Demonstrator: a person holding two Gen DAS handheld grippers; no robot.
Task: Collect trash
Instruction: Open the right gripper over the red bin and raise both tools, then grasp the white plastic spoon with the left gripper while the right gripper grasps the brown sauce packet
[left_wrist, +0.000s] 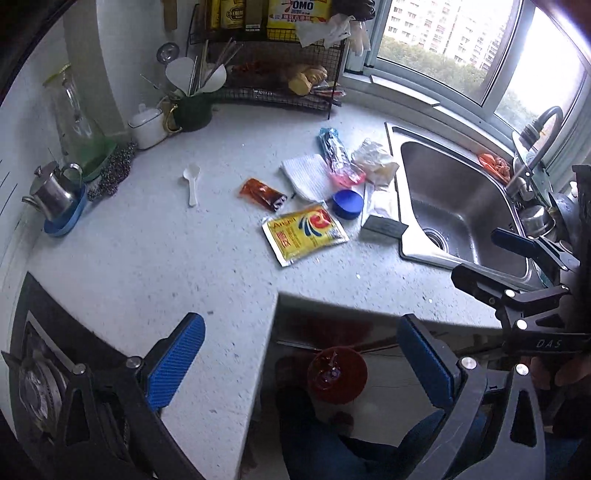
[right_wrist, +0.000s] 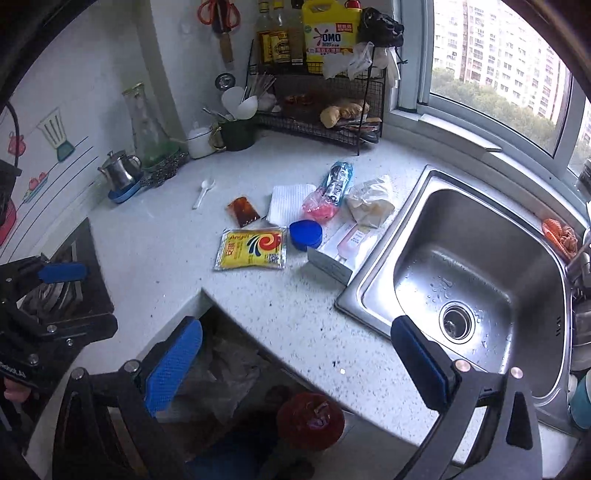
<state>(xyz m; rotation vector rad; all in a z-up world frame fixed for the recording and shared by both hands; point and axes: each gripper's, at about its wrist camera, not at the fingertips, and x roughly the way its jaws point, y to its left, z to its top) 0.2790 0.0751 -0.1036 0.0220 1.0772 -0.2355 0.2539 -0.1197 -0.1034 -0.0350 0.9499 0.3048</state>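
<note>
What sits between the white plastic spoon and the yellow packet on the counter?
An orange sauce sachet lies between the white plastic spoon and the yellow packet, touching neither. Both wrist views show it.

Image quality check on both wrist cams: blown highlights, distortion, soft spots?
Left wrist: window blown out at upper right, strong fisheye bend along the counter edge, red bin below slightly soft. Right wrist: window bright but buildings readable, sink shows mild glare, dark vignette in the corners.
</note>
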